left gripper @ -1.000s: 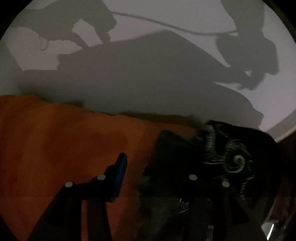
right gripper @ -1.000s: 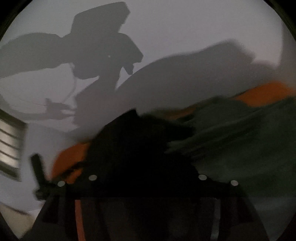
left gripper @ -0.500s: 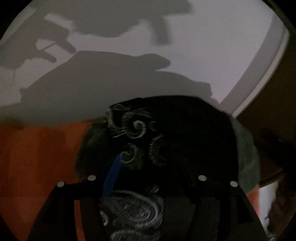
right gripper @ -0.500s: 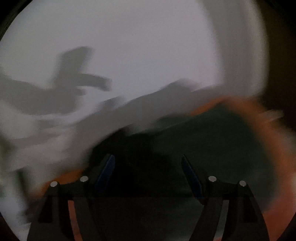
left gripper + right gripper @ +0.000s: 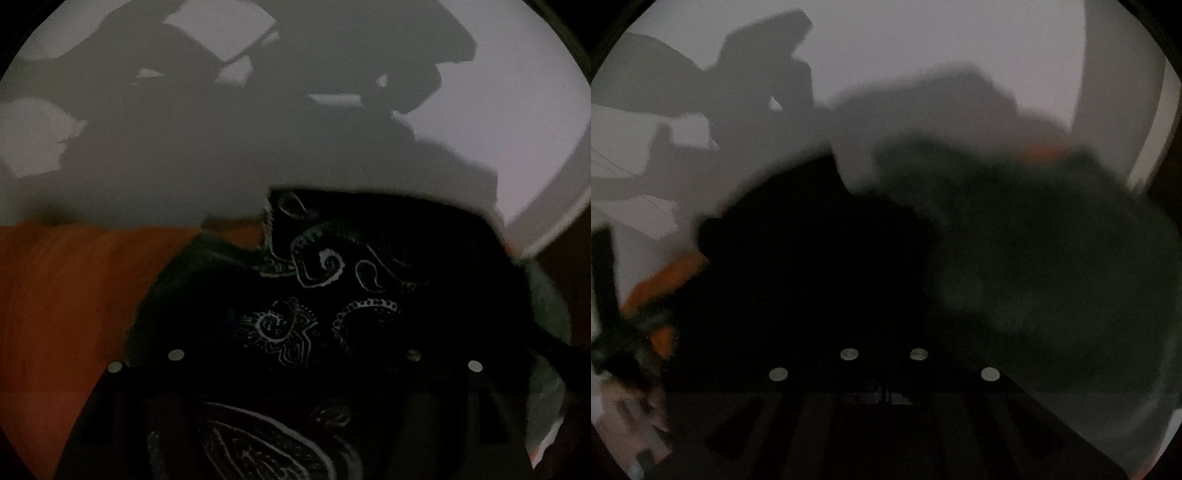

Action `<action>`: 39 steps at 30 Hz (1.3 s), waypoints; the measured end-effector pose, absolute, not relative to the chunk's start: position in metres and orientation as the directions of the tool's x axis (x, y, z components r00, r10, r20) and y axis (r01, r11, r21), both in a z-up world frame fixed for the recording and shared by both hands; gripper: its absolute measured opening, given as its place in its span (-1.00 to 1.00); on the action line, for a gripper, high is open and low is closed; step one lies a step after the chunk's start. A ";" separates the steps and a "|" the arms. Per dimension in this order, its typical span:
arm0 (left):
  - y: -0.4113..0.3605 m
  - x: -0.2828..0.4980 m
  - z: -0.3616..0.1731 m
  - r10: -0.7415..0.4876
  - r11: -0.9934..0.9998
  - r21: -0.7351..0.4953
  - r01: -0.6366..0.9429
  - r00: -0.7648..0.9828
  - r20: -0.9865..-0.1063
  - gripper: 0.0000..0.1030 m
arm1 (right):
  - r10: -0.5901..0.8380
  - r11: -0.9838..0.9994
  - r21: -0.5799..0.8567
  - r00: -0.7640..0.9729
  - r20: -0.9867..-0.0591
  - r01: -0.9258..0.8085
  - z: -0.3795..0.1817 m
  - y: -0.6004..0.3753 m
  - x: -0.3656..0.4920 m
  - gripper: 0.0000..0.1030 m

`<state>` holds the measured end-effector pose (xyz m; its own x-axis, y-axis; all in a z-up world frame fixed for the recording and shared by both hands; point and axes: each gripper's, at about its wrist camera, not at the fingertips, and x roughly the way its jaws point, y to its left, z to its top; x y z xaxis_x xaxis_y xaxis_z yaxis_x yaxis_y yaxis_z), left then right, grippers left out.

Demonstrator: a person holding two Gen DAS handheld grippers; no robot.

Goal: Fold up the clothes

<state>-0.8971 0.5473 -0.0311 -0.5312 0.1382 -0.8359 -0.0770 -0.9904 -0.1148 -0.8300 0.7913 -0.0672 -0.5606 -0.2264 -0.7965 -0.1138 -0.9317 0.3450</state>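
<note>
Black paisley garment (image 5: 332, 295) drapes over the left tool (image 5: 295, 354), grip unreadable; right tool (image 5: 884, 354) is pinched together on it, beside orange cloth (image 5: 66, 295)

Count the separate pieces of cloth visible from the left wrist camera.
3. The black paisley cloth lies centre, draped over the fingers. The orange fabric spreads on the left beneath it. A grey-green cloth peeks out at the right edge. More may lie hidden underneath.
</note>
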 end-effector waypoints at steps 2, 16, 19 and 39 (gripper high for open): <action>0.548 -0.881 -0.006 0.121 -0.993 -0.096 -0.074 -0.606 -0.786 0.33 | -0.250 -0.918 0.389 -0.654 -0.714 -0.074 -0.040 0.791 -0.831 -0.68; 0.501 -0.795 -0.024 0.166 -0.985 -0.113 -0.132 -0.526 -0.834 0.41 | -0.179 -0.807 0.490 -0.653 -0.736 -0.330 -0.039 0.800 -0.881 -0.26; 0.468 -0.761 -0.007 0.146 -0.989 -0.110 -0.097 -0.551 -0.821 0.41 | -0.351 -0.792 0.572 -0.607 -0.713 -0.213 -0.038 0.761 -0.854 -0.26; 0.416 -0.771 -0.013 0.204 -0.978 -0.203 -0.056 -0.487 -0.849 0.41 | -0.349 -0.932 0.353 -0.489 -0.799 0.088 -0.052 0.606 -0.713 -0.63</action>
